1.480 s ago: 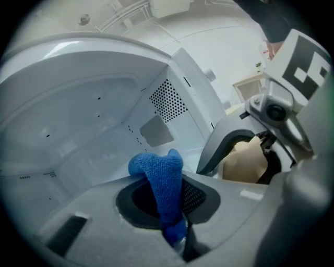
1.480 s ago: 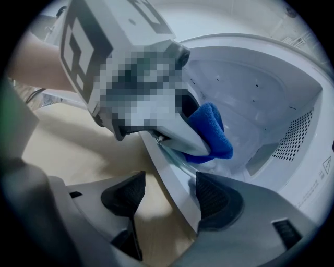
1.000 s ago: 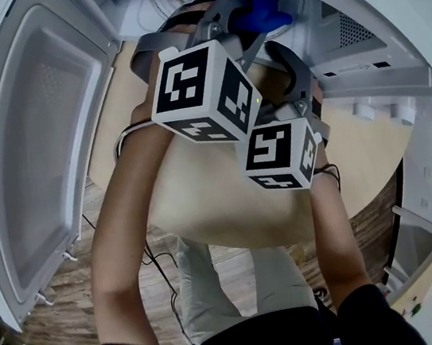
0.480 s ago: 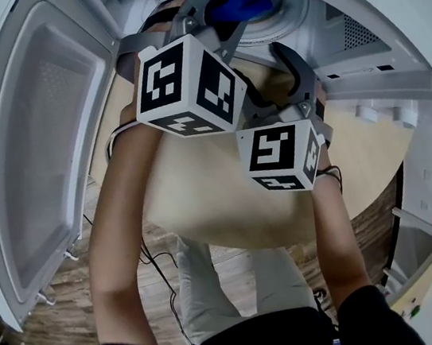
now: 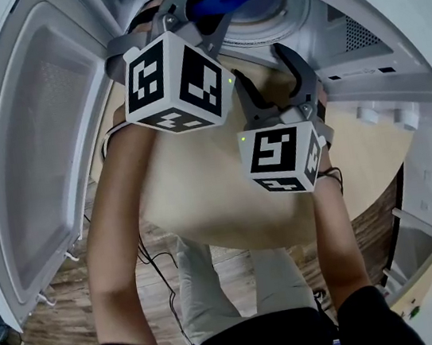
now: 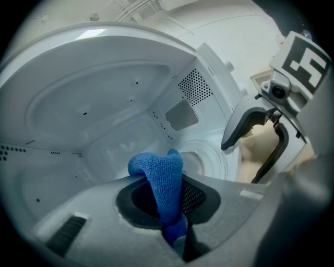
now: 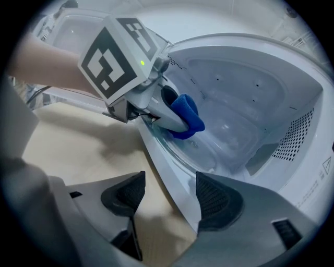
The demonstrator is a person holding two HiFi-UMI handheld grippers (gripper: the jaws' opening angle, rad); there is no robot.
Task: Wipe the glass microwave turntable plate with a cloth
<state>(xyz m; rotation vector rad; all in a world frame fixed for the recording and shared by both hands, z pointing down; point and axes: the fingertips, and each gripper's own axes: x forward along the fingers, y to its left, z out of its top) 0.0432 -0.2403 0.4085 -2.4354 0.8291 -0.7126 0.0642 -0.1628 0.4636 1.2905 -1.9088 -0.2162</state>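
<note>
The glass turntable plate is clear, round and ridged, and it lies on the floor of the white microwave, whose door is swung wide. A bunched blue cloth is pinched tight in the left tool and touches the plate near its front rim. The right tool is spread wide and holds nothing, hanging over the microwave's front edge above the pale table.
</note>
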